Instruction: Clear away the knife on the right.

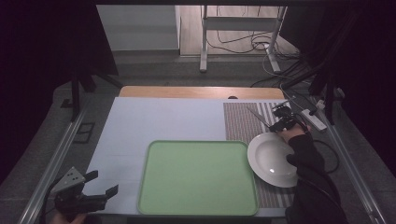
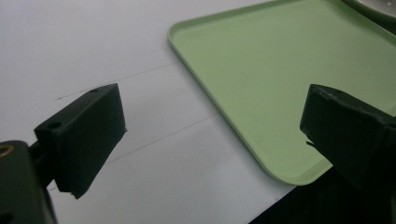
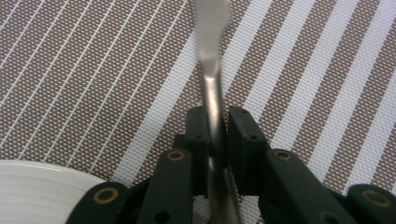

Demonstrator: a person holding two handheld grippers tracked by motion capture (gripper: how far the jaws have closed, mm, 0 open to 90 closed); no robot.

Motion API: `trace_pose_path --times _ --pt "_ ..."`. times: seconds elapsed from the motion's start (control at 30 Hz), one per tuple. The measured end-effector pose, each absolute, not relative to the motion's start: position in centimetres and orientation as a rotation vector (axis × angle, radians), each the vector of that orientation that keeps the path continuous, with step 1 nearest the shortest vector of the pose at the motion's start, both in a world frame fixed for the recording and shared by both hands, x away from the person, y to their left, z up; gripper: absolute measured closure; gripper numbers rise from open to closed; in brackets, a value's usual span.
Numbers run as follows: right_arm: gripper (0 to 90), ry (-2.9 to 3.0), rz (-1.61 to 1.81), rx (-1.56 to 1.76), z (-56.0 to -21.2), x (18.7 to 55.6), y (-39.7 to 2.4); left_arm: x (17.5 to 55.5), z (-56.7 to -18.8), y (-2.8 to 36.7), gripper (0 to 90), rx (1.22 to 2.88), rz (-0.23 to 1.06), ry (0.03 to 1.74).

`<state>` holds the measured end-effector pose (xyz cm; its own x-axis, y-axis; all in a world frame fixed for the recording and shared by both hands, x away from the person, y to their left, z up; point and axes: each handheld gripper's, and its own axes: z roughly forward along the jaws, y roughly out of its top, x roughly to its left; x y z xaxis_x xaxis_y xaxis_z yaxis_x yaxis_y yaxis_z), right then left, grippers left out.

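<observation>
The right gripper [image 3: 216,128] had its 2 jaws clamped on a metal utensil handle [image 3: 212,60] above the striped placemat [image 3: 93,70], beside a white plate [image 3: 37,191].

One tray [image 1: 198,179], one plate [image 1: 271,161], one utensil [image 3: 211,88], one placemat [image 1: 243,122], two grippers.

High view was dim, its corners falling to near black; the brightest patch lay on the floor beyond the table [image 1: 140,121]. The tray [image 1: 196,179] was evenly lit, no hard shadows. In the right gripper view, the metal utensil [image 3: 212,88] blurred toward the top (perhaps out of focus) with a soft sheen. Left gripper view was sharp and bright.
</observation>
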<state>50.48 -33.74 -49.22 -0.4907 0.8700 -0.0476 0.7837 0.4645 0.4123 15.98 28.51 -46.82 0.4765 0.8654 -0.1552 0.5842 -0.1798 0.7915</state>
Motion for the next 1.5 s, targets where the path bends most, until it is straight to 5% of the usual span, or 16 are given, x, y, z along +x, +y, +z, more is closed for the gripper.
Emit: trace_pose_path --times 1.0,1.5 --pt "80.5 2.331 0.72 1.533 -45.8 48.5 -38.9 16.0 -46.8 28.4 6.5 1.88 0.422 1.212" --pt "80.5 2.387 0.786 1.458 -44.6 45.1 -36.2 16.0 -46.8 28.5 6.5 1.88 0.419 1.215"
